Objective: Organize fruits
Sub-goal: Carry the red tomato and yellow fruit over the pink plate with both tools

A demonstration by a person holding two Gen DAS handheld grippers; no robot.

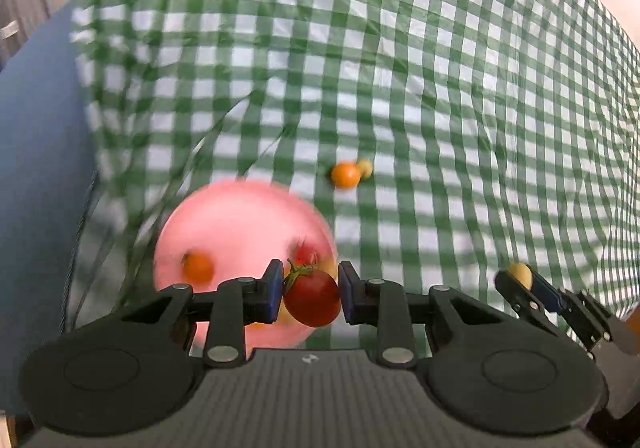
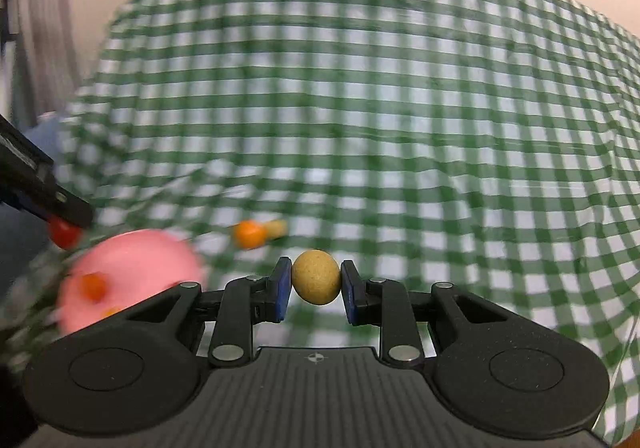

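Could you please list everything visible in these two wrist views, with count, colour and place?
tablecloth: one, green and white check, covering the table
plate: one, pink, near left on the cloth
fruits on the plate: at least three, one orange, one red, others partly hidden
loose fruits on the cloth: two, orange and pale yellow, touching, beyond the plate
red tomato: one, green stem, above the plate
yellow fruit: one, dull yellow, above the cloth
left hand-held gripper: black, blue pads, shut on the red tomato
right hand-held gripper: black, blue pads, shut on the yellow fruit
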